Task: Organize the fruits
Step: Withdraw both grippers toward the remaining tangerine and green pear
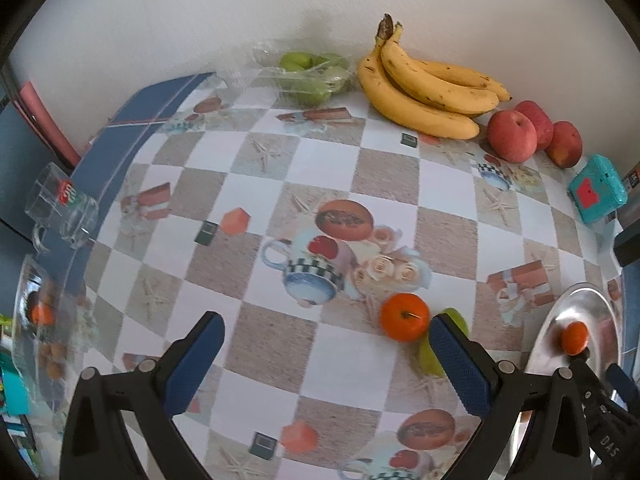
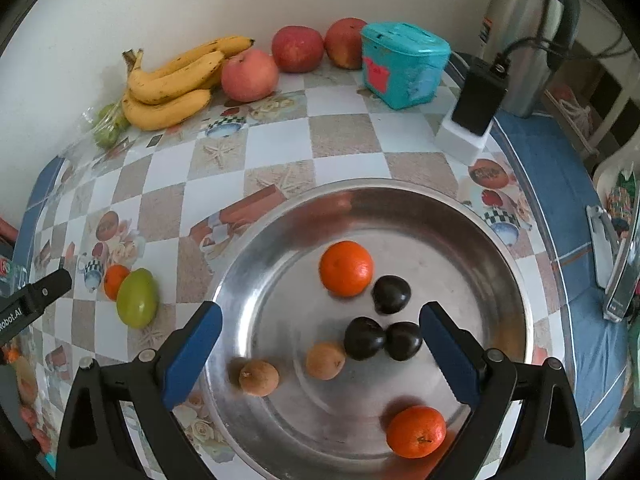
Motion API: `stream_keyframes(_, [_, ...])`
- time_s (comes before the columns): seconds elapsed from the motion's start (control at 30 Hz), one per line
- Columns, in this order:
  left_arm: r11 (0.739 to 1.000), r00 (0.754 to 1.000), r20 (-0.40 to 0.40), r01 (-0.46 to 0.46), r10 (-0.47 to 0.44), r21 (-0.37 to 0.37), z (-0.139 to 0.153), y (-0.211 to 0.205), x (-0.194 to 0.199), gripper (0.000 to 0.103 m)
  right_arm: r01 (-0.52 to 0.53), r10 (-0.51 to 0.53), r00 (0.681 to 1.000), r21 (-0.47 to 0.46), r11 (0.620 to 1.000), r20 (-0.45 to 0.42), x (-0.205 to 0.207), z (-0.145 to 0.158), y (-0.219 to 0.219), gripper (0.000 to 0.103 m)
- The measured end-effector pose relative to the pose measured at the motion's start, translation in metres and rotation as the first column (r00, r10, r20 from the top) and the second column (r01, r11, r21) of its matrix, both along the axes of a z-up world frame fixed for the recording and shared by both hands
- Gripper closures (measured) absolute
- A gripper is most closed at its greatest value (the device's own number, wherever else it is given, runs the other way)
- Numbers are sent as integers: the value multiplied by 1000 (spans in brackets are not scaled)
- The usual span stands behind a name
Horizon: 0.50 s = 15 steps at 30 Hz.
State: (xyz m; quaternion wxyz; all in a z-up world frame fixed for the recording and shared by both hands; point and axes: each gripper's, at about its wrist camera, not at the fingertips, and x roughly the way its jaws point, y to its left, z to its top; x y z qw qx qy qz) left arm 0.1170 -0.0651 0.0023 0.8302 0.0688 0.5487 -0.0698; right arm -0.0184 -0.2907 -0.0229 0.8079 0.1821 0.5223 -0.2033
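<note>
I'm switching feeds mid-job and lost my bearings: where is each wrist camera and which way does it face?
Left wrist: above the checkered tablecloth, facing the wall, bananas and red apples; open left gripper shows.
Right wrist: over the steel tray holding oranges and dark plums; open right gripper shows.
Shared: bananas, apples, teal box, the loose orange beside the green fruit.

Checkered table [image 2: 340, 136]: tray [image 2: 472, 216], bananas [image 2: 172, 84], apples [image 2: 250, 74].
</note>
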Motion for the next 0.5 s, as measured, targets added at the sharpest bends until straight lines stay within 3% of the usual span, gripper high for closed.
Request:
stream_keyframes(0.2, [999, 999, 30, -32, 31, 35, 5, 19, 6, 0, -70, 70, 997, 12, 997, 15, 12, 1, 21, 4])
stream_keyframes(0.5, [992, 993, 2, -120, 120, -36, 5, 53, 16, 0, -176, 171, 983, 70, 982, 72, 32, 2, 59, 4])
